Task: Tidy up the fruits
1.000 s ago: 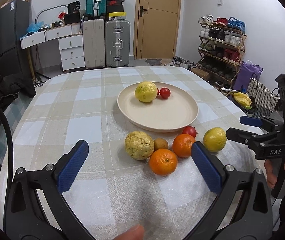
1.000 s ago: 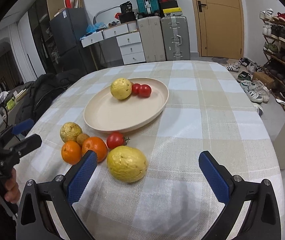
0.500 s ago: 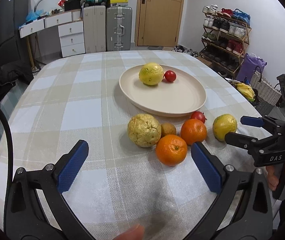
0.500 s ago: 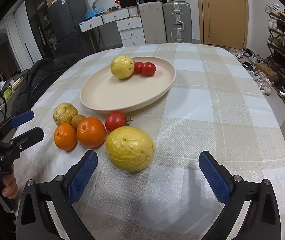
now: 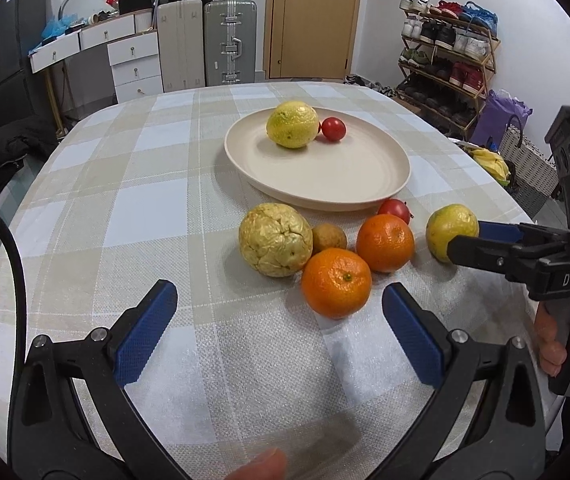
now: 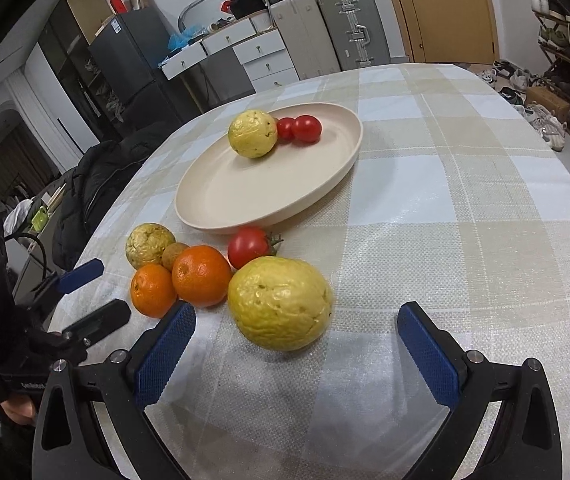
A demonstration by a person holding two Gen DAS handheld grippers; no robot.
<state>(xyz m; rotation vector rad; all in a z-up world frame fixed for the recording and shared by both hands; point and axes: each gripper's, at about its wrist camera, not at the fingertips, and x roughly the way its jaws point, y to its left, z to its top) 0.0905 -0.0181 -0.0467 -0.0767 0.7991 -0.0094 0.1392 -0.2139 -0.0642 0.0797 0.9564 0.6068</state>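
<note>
Jaws on both grippers stood spread and empty. Right gripper (image 6: pixel 296 354) faced the yellow fruit (image 6: pixel 280 303) at 12 o'clock, just ahead between its pads, long axis crosswise, so this hand looked nearer. Plate (image 6: pixel 213 216) lay beyond at 11 o'clock, its near half bare. An orange (image 6: pixel 201 276) touched the fruit at 9 o'clock; the surface at 3 o'clock lay open. Left gripper (image 5: pixel 281 332) faced another orange (image 5: pixel 336 282).

The left gripper (image 5: pixel 279 330) is hovering low over the counter with its blue-padded fingers (image 5: pixel 145 334) spread wide and empty. The right gripper (image 6: pixel 297 354) is doing likewise, fingers (image 6: pixel 427 358) parted wide, a hand (image 5: pixel 565 336) wrapping its black handle.
</note>
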